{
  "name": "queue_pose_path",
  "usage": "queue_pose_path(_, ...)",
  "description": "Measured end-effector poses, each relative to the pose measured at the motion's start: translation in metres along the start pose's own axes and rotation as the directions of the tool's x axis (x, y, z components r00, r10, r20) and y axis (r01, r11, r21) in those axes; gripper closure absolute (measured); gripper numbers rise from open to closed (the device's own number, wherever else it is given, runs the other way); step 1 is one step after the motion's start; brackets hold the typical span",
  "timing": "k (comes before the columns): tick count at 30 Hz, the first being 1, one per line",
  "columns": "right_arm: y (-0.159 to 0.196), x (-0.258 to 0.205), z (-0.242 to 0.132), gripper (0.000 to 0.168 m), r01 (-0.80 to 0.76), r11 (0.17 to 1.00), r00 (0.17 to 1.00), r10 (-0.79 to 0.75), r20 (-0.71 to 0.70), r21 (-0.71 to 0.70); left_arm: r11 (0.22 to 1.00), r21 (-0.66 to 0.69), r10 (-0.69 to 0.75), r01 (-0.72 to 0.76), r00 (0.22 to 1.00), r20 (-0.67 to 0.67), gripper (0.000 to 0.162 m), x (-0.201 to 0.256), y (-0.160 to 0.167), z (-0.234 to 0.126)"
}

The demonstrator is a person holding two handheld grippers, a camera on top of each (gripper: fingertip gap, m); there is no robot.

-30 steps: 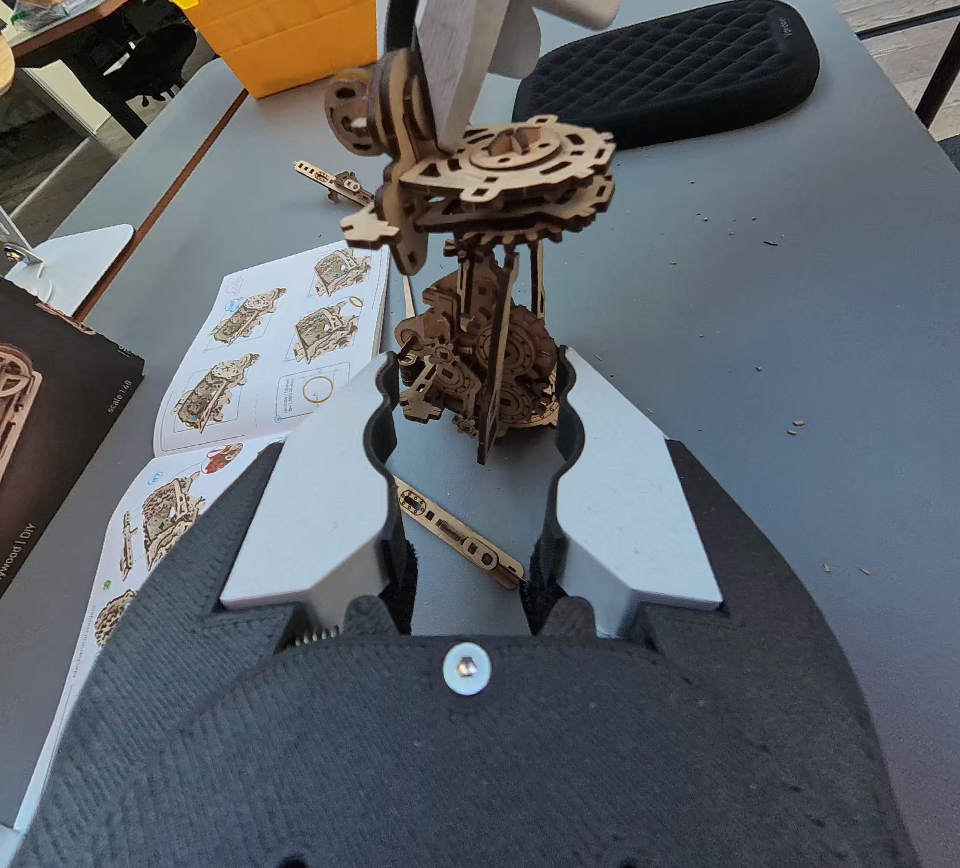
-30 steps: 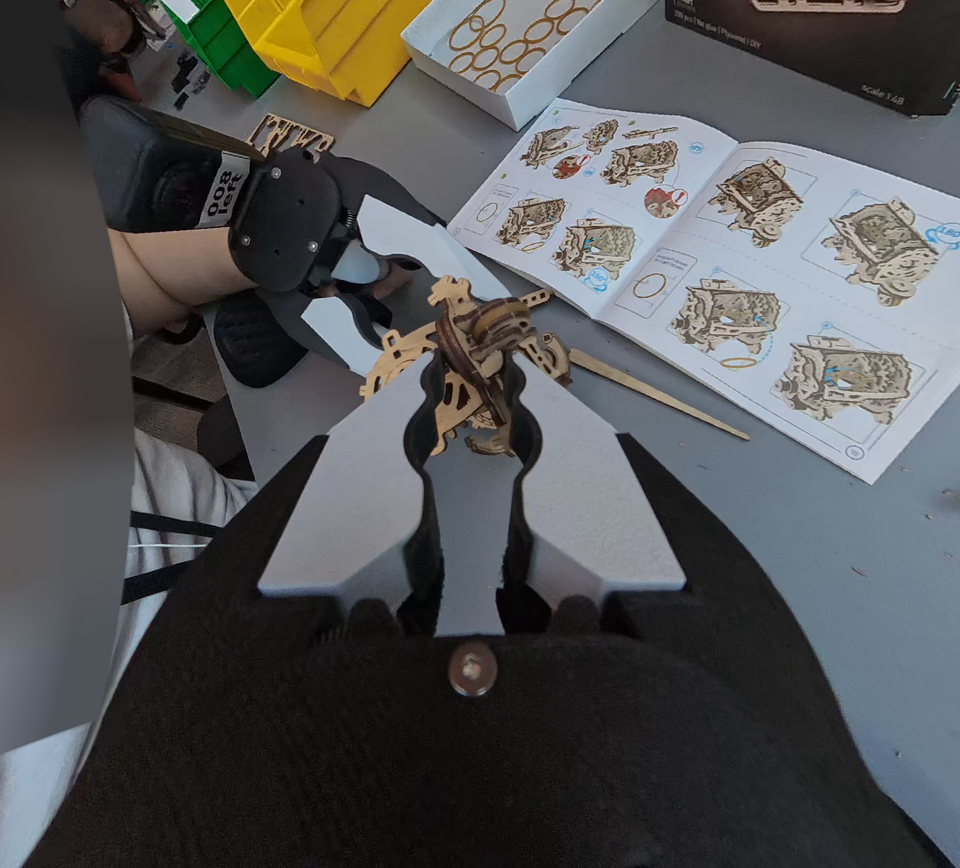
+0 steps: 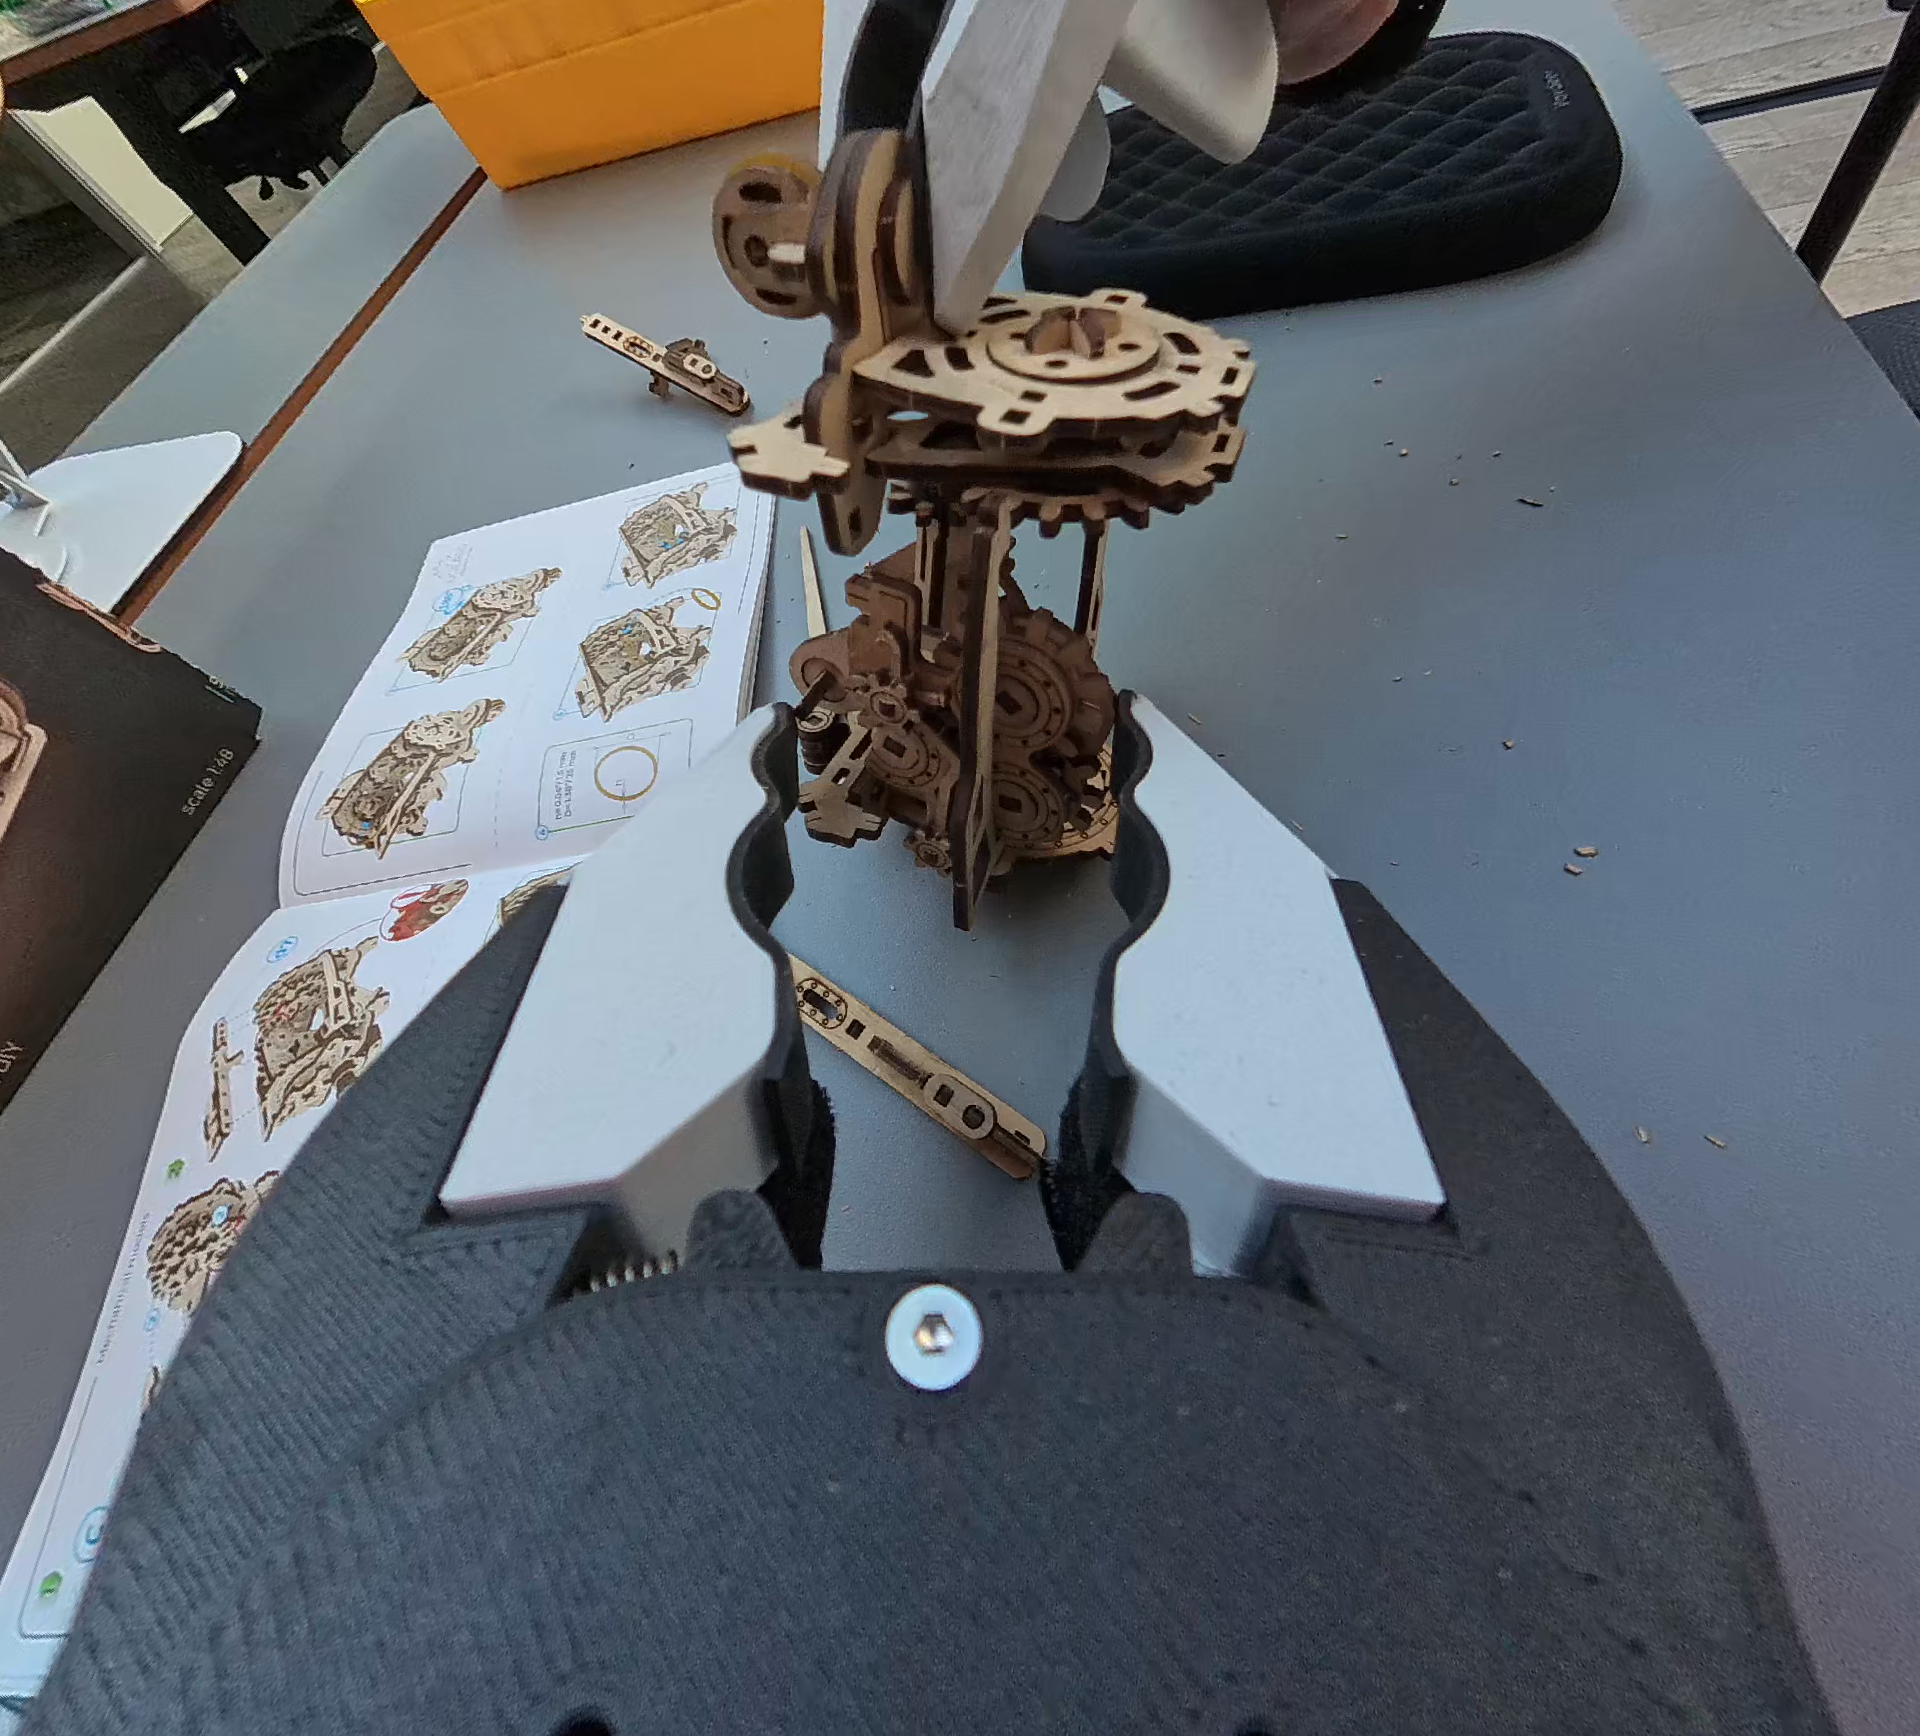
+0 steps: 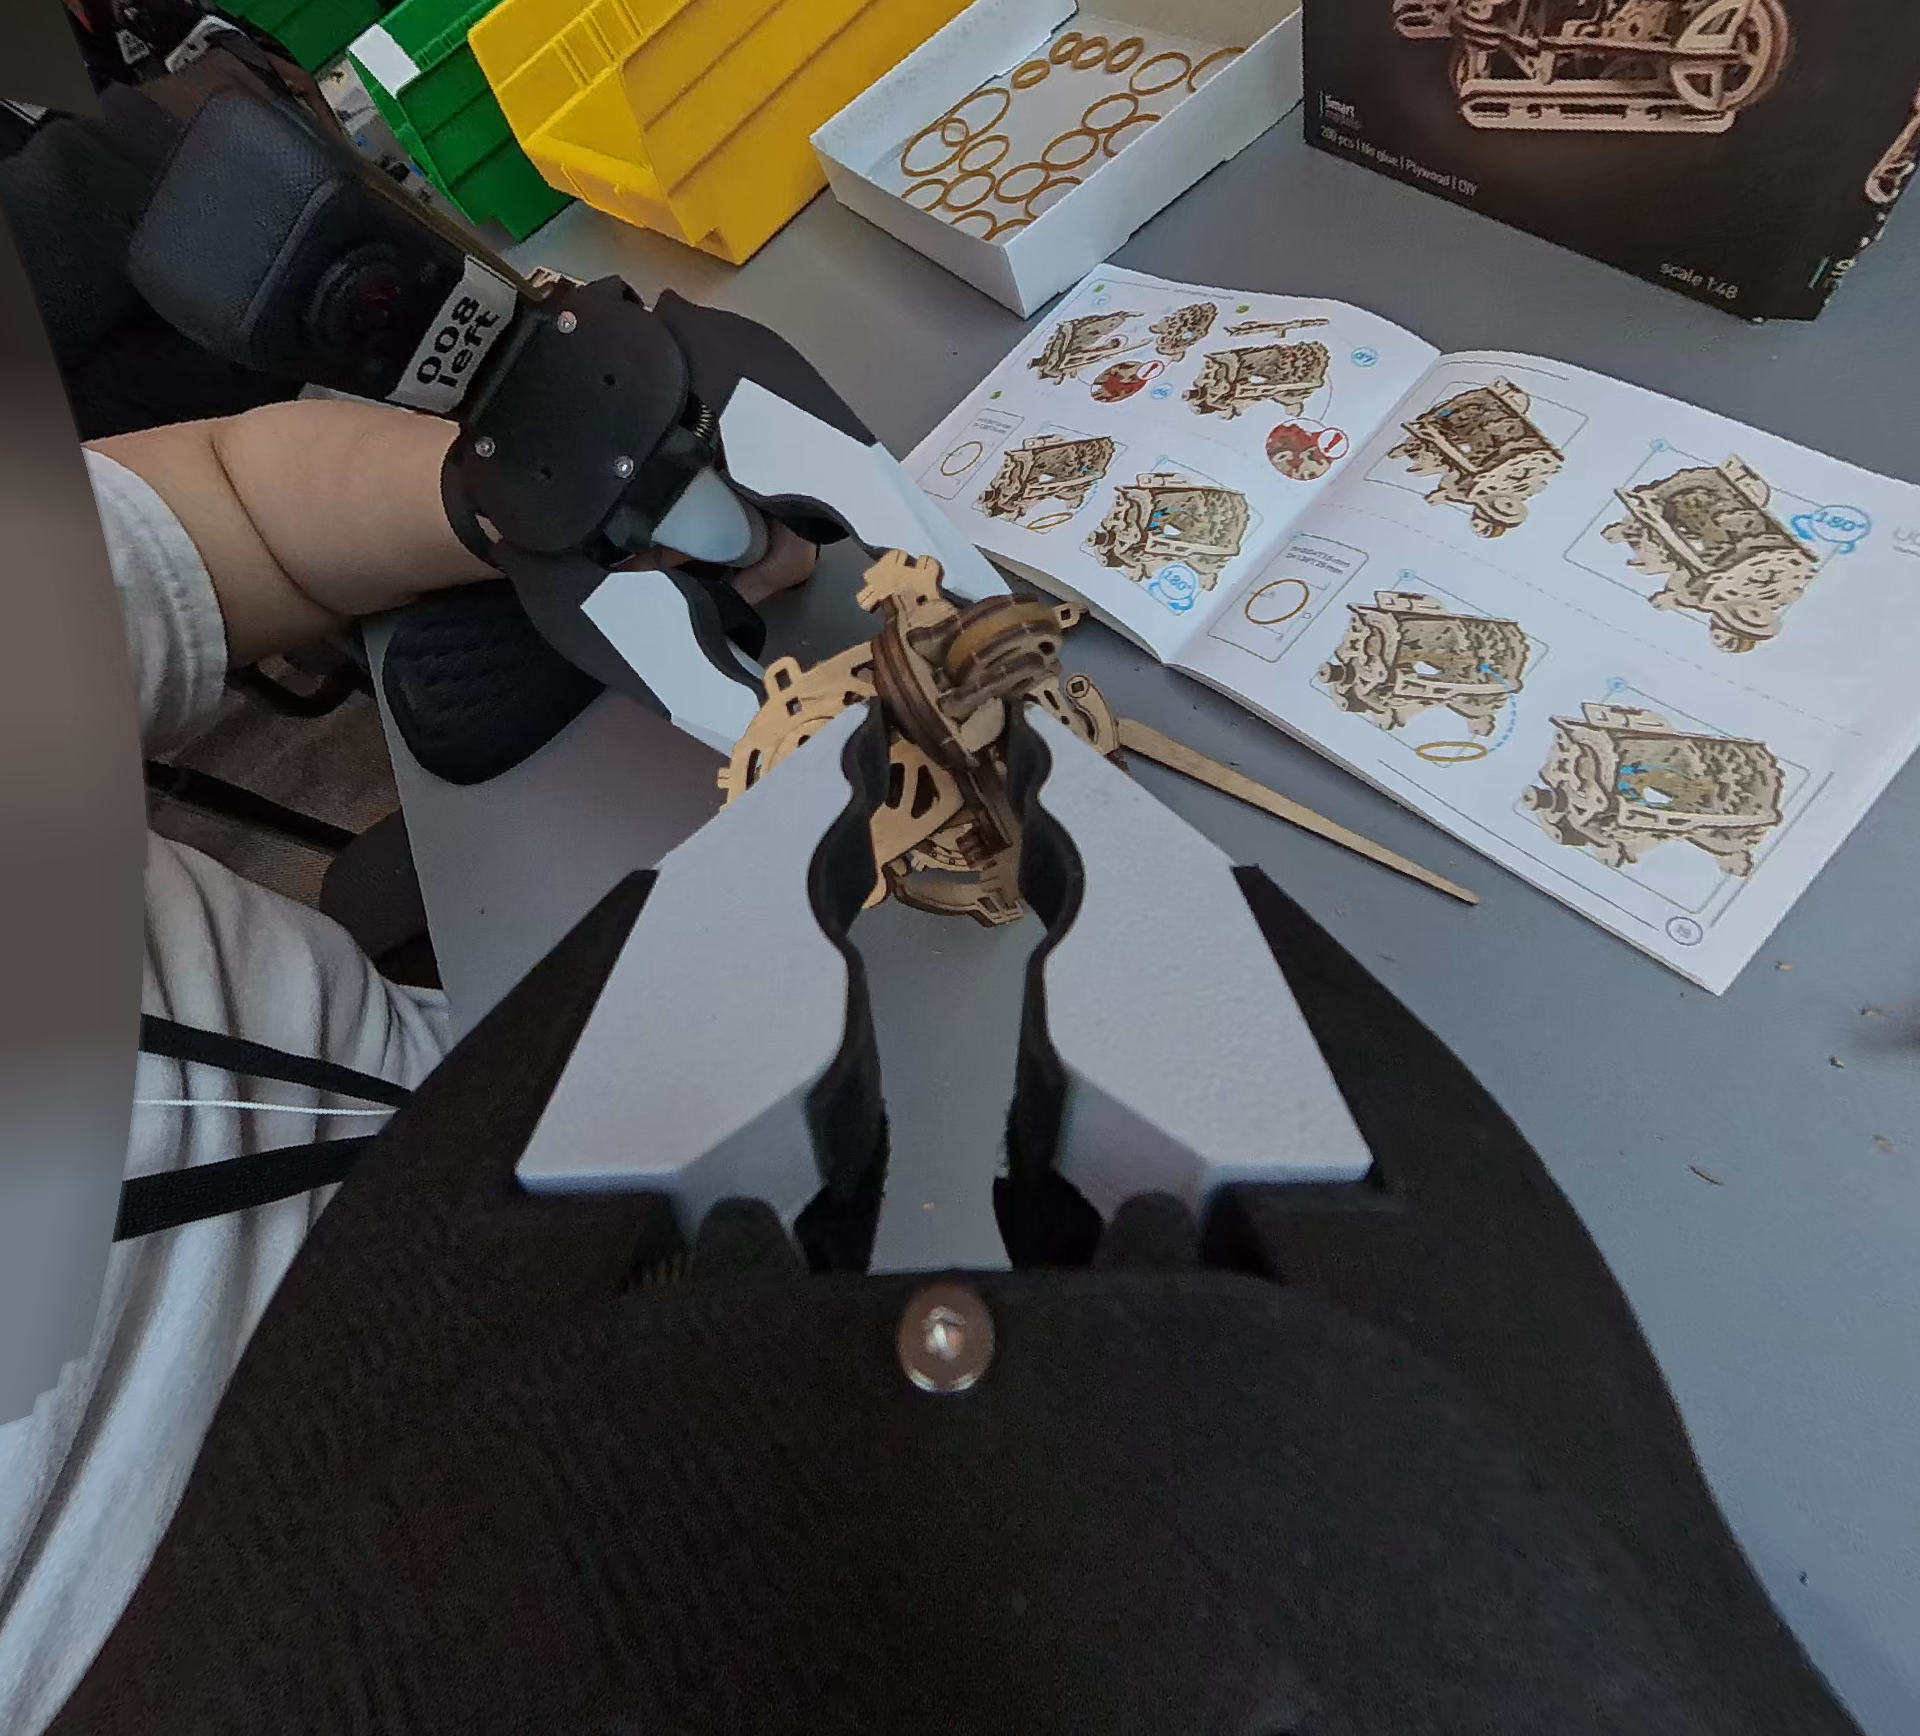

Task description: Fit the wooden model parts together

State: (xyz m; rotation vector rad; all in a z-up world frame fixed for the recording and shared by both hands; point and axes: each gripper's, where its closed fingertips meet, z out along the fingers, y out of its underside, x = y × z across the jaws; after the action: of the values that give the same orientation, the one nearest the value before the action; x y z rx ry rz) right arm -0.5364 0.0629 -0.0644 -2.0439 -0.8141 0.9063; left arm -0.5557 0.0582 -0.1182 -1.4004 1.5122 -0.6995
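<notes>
Already most of the building looked done: the wooden model (image 3: 977, 606) stood on end on the grey table (image 3: 1455, 751) as a tall stack of gears and plates, its lower end just ahead of the left tongs (image 3: 951, 751) and its top held by the right tongs (image 4: 951, 730). The left tongs were spread wide, their tips flanking the model's base without gripping it, as far as I could tell. The right tongs came down from above and were pinching an upright piece with a small wheel at the model's top edge, beside the big round gear plate. Loose parts showed work was left: a flat wooden strip (image 3: 914, 1063) lay on the table between the left tongs' fingers, a smaller piece (image 3: 670, 356) sat well beyond the model, and a thin pointed stick (image 4: 1288, 803) lay to the right of the right tongs, touching the open instruction booklet (image 4: 1558, 606). A white tray of rubber bands (image 4: 1049, 117) waited farther off, untouched.
</notes>
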Motion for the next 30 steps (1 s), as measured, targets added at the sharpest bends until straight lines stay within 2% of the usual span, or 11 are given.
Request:
queue_pose_path(6,-0.001,-0.003,0.006,0.148,0.052,0.998,0.998,-0.052,-0.021,-0.036,1.0,0.003,-0.018,0.018,1.0,-0.008,0.103,-0.001,0.001,0.0)
queue_pose_path(15,0.0,0.003,0.008,0.148,-0.054,0.997,0.999,0.054,0.0,-0.046,0.999,0.007,-0.032,0.033,0.999,-0.017,0.103,-0.001,0.002,-0.001)
queue_pose_path(20,-0.001,0.002,0.008,0.148,-0.03,0.998,0.999,0.029,-0.013,-0.06,0.999,0.008,-0.031,0.031,0.999,-0.016,0.103,-0.001,0.002,-0.001)
queue_pose_path(27,0.001,0.002,0.008,0.148,-0.091,0.992,0.996,0.091,-0.009,-0.088,1.0,0.009,-0.028,0.028,0.999,-0.015,0.103,-0.001,0.002,-0.001)
queue_pose_path(30,0.0,0.007,0.008,0.148,-0.078,0.992,0.996,0.073,-0.054,-0.098,0.999,0.013,-0.03,0.03,0.999,-0.018,0.104,-0.001,0.001,-0.001)
